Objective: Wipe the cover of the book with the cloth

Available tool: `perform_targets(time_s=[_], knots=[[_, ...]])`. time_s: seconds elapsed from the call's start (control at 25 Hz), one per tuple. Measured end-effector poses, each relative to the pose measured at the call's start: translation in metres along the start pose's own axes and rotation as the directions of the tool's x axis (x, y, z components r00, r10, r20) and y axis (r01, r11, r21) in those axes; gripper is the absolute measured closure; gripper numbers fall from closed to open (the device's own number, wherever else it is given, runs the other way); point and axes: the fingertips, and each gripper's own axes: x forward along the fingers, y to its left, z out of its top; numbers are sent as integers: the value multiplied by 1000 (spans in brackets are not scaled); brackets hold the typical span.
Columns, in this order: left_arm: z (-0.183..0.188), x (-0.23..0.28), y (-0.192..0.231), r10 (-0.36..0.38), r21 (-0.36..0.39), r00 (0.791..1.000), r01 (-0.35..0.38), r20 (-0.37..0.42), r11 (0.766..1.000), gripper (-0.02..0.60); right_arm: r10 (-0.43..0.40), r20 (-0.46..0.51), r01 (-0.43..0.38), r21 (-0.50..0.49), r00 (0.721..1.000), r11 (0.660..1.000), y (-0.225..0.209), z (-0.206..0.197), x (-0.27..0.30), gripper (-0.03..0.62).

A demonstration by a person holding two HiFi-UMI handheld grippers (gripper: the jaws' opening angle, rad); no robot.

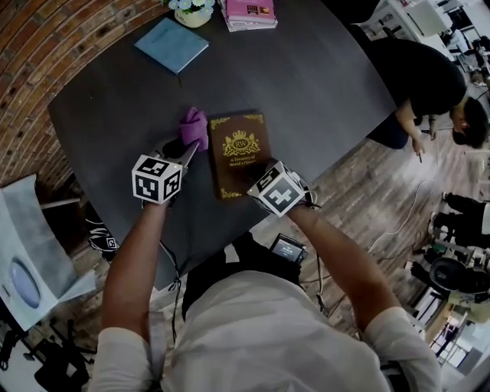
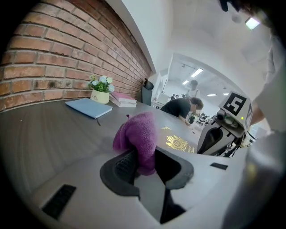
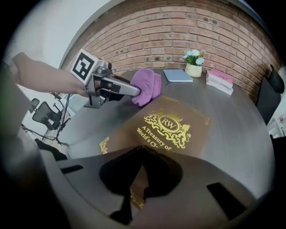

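A brown book (image 1: 239,153) with gold print lies flat on the dark table (image 1: 321,76). A purple cloth (image 1: 194,126) sits bunched just off the book's far left corner, and my left gripper (image 1: 186,147) is shut on it. In the left gripper view the cloth (image 2: 138,136) fills the space between the jaws, with the book (image 2: 178,142) to its right. My right gripper (image 1: 256,174) is shut, its tips over the near part of the cover (image 3: 170,127), nothing between them. The right gripper view also shows the cloth (image 3: 146,86) in the left gripper (image 3: 134,91).
A blue notebook (image 1: 171,44), a small flower pot (image 1: 191,11) and a stack of pink books (image 1: 250,13) lie at the table's far side. A person in black (image 1: 429,84) bends over beyond the table's right edge. A brick wall (image 1: 46,46) runs along the left.
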Motion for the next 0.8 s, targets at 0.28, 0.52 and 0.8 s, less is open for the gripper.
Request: perform_targets(time_s=[0.28,0.52,0.8], knots=[[3,13,3,12,69,999,-9,-43,998,482,3,4,-3,6,1000,1000,1,0,0,576],[1,21,2,-10,63,998,14,-58,998,482,1,8,-1,4,1000,1000,0,-1,0,576],[-5,20,-9,-74,55,994,78,-78,995,483,0,11,0,-1,1000,1000,0,-2,1,576]])
